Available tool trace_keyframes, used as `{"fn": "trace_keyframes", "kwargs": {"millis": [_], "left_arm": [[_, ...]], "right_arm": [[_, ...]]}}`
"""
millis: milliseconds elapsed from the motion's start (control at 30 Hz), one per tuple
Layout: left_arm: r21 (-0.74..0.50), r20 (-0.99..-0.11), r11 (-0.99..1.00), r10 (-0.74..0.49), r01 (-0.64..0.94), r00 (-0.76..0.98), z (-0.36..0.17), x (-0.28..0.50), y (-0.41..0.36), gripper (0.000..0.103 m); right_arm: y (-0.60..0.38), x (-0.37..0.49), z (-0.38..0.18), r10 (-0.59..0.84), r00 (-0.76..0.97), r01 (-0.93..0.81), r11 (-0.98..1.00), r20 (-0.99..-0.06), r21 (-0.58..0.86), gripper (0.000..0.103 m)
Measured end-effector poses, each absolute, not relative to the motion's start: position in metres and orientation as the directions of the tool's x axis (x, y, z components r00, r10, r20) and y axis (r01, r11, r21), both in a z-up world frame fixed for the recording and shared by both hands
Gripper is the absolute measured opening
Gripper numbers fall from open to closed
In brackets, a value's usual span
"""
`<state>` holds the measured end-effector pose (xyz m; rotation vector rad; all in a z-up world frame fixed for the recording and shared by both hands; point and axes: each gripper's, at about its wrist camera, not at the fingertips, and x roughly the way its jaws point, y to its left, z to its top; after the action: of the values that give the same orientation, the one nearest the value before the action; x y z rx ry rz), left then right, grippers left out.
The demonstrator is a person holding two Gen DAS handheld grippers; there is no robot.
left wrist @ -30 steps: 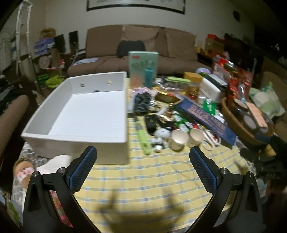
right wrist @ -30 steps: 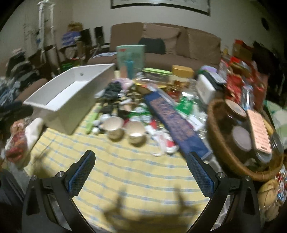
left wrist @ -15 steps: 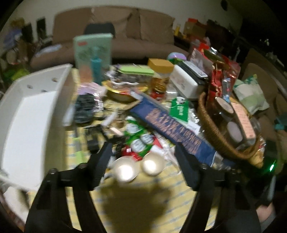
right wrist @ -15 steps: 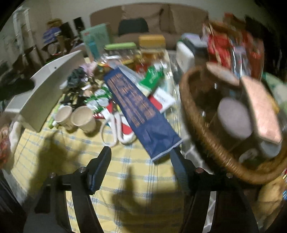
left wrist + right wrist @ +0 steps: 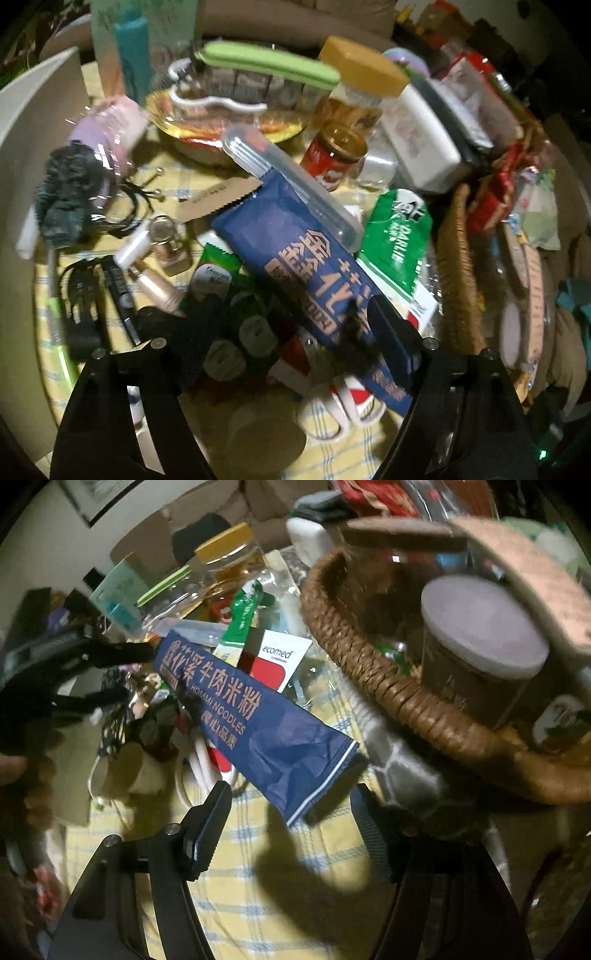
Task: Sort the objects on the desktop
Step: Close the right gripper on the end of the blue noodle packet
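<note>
A long blue noodle packet (image 5: 295, 254) lies slanted across the pile of small items on the yellow checked cloth; it also shows in the right wrist view (image 5: 258, 734). My left gripper (image 5: 291, 332) is open, low over the pile, its fingers either side of green sachets (image 5: 240, 343) and the packet's near part. My right gripper (image 5: 291, 830) is open, just short of the packet's near end, fingers either side of it. The left gripper (image 5: 122, 675) also shows at the packet's far end in the right wrist view.
A brown wicker basket (image 5: 373, 672) with jars stands right of the packet. A white box (image 5: 22, 110) is at the left edge. Paper cups (image 5: 258, 432), scissors with white handles (image 5: 332, 413), jars (image 5: 336, 155), a green pouch (image 5: 399, 236) and cosmetics (image 5: 155, 284) crowd the cloth.
Both grippers have moved forward and down towards the clutter. The blue packet now sits between each gripper's fingers, and the white box has slid to the left edge of view.
</note>
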<state>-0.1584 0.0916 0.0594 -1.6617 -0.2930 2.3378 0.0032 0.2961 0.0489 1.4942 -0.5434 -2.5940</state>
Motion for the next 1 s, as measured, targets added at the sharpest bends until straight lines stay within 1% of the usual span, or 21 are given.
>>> {"fn": "trace_keyframes", "kwargs": {"millis": [133, 167, 200, 233, 333, 367, 433, 467, 500, 533, 567, 600, 633, 700, 800, 900, 1000], "left_arm": [[-0.309, -0.901, -0.948, 0.317, -0.075, -0.296, 0.046, -0.168, 0.097, 0.079], [-0.314, -0.901, -0.947, 0.320, -0.070, -0.294, 0.044, -0.170, 0.096, 0.081], [-0.325, -0.898, -0.944, 0.328, -0.059, -0.294, 0.042, -0.171, 0.094, 0.085], [-0.345, -0.892, -0.938, 0.342, -0.045, -0.295, 0.039, -0.172, 0.092, 0.086], [-0.381, -0.884, -0.924, 0.369, -0.014, -0.285, 0.034, -0.175, 0.087, 0.086], [-0.389, -0.883, -0.921, 0.375, -0.007, -0.283, 0.032, -0.176, 0.085, 0.086], [-0.401, -0.879, -0.916, 0.384, 0.005, -0.282, 0.031, -0.176, 0.083, 0.086], [-0.406, -0.878, -0.914, 0.388, 0.009, -0.282, 0.031, -0.177, 0.081, 0.086], [-0.411, -0.876, -0.912, 0.390, 0.014, -0.283, 0.030, -0.177, 0.080, 0.079], [-0.417, -0.874, -0.908, 0.395, 0.022, -0.283, 0.029, -0.176, 0.078, 0.073], [-0.436, -0.867, -0.900, 0.412, 0.027, -0.280, 0.029, -0.176, 0.076, 0.064], [-0.442, -0.865, -0.897, 0.416, 0.033, -0.280, 0.029, -0.176, 0.075, 0.062], [-0.442, -0.865, -0.896, 0.414, 0.037, -0.285, 0.030, -0.177, 0.075, 0.061], [-0.438, -0.864, -0.898, 0.410, 0.033, -0.292, 0.031, -0.172, 0.073, 0.054], [-0.448, -0.860, -0.893, 0.421, 0.034, -0.289, 0.032, -0.164, 0.066, 0.048], [-0.477, -0.848, -0.878, 0.446, 0.043, -0.286, 0.034, -0.168, 0.071, 0.046], [-0.500, -0.837, -0.864, 0.466, 0.057, -0.287, 0.037, -0.163, 0.066, 0.046]], "right_arm": [[0.289, -0.008, 0.047, -0.249, -0.495, -0.073, -0.943, -0.833, 0.325, 0.070], [0.289, -0.009, 0.047, -0.247, -0.495, -0.072, -0.944, -0.833, 0.323, 0.070], [0.289, -0.010, 0.047, -0.249, -0.496, -0.071, -0.943, -0.832, 0.324, 0.070], [0.290, -0.011, 0.048, -0.255, -0.497, -0.069, -0.941, -0.829, 0.331, 0.070], [0.288, -0.013, 0.046, -0.268, -0.497, -0.052, -0.940, -0.825, 0.337, 0.069], [0.287, -0.014, 0.045, -0.269, -0.495, -0.046, -0.941, -0.826, 0.334, 0.068], [0.285, -0.015, 0.044, -0.293, -0.485, 0.002, -0.943, -0.824, 0.334, 0.056], [0.283, -0.016, 0.044, -0.294, -0.485, 0.006, -0.943, -0.824, 0.332, 0.053], [0.283, -0.016, 0.045, -0.297, -0.486, 0.010, -0.943, -0.822, 0.334, 0.048], [0.283, -0.016, 0.045, -0.304, -0.488, 0.016, -0.940, -0.818, 0.340, 0.041], [0.283, -0.016, 0.046, -0.319, -0.488, 0.025, -0.935, -0.813, 0.353, 0.038], [0.283, -0.015, 0.046, -0.328, -0.487, 0.032, -0.933, -0.809, 0.359, 0.034], [0.282, -0.015, 0.047, -0.335, -0.486, 0.040, -0.931, -0.807, 0.362, 0.032], [0.280, -0.014, 0.047, -0.339, -0.487, 0.056, -0.932, -0.805, 0.358, 0.029], [0.278, -0.012, 0.049, -0.353, -0.485, 0.073, -0.928, -0.800, 0.366, 0.023], [0.275, -0.009, 0.054, -0.376, -0.494, 0.099, -0.920, -0.784, 0.379, 0.018], [0.270, -0.007, 0.061, -0.389, -0.510, 0.135, -0.917, -0.767, 0.375, 0.017]]}}
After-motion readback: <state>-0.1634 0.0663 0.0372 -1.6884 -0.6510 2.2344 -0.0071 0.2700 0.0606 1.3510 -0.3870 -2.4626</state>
